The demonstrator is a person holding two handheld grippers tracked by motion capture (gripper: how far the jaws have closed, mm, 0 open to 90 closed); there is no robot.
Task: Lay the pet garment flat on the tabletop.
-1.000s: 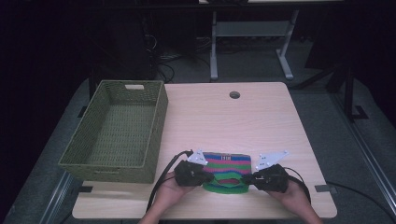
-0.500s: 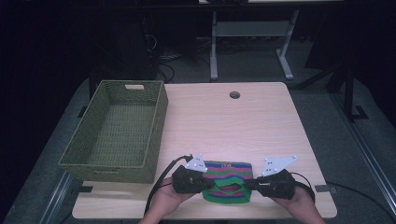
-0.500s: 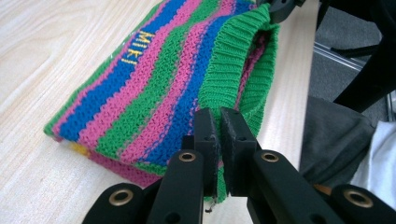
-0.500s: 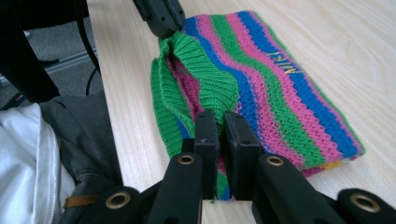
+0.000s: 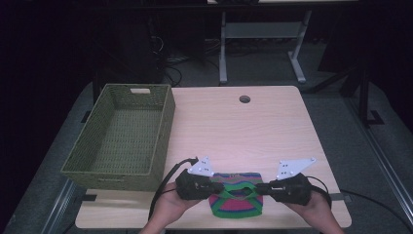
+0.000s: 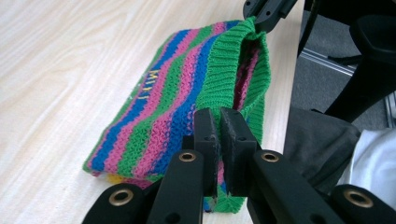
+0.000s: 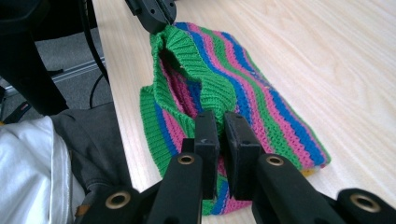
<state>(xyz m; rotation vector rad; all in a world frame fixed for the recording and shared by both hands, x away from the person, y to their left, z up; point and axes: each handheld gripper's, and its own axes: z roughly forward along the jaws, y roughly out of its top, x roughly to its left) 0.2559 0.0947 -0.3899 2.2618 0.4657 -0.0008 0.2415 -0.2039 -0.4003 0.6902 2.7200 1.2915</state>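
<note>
A knitted garment [image 5: 235,194] striped green, pink and blue lies at the table's near edge, between my two grippers. My left gripper [image 5: 210,186] is shut on its left side and my right gripper [image 5: 259,186] on its right side. In the left gripper view the jaws pinch the green ribbed hem [image 6: 227,84] of the garment [image 6: 163,112], with the right gripper's tip [image 6: 264,11] at the far end. In the right gripper view the jaws clamp the same hem [image 7: 201,79], and the left gripper's tip [image 7: 156,14] holds the far end.
A green woven basket [image 5: 122,136] stands on the left of the wooden table [image 5: 253,131]. A round cable hole [image 5: 244,99] sits at the table's far middle. The person's lap shows beyond the table edge in both gripper views.
Both grippers have drawn toward the person with the garment, pulling it nearer the table's front edge and holding its hem stretched between them.
</note>
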